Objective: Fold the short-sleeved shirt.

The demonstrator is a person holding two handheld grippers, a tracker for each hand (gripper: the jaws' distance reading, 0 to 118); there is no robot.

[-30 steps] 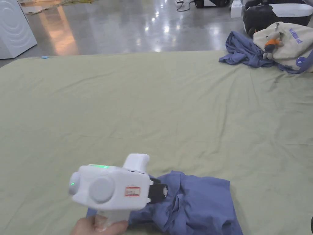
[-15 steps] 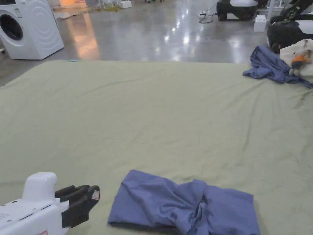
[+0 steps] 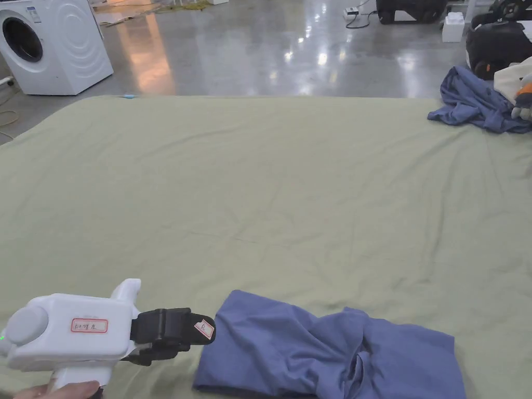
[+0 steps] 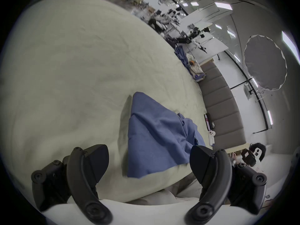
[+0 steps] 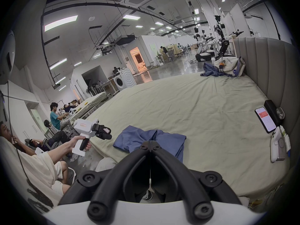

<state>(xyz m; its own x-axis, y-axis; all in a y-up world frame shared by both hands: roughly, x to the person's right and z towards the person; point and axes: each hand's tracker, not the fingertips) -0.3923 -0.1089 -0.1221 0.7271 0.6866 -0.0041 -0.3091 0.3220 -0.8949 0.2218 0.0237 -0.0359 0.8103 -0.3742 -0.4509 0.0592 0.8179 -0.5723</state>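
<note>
Here the bed sheet (image 3: 270, 171) is carrying the blue shirt (image 3: 332, 353) at 6 o'clock in the head view; it is lying bunched, probably light and limp, best taken at a corner. The left gripper (image 4: 148, 162) is standing wide apart, touching nothing, at 9 o'clock of it. The right gripper (image 5: 151, 143) is holding its jaws together, empty.

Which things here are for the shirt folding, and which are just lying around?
For the job:
- blue shirt, bunched near the bed's front edge
- left gripper, open, beside the shirt
- right gripper, shut, holding nothing

Just lying about:
- other blue garment at the far corner
- cream bag with a small plush toy
- phone by the headboard
- washing machine on the floor
</note>
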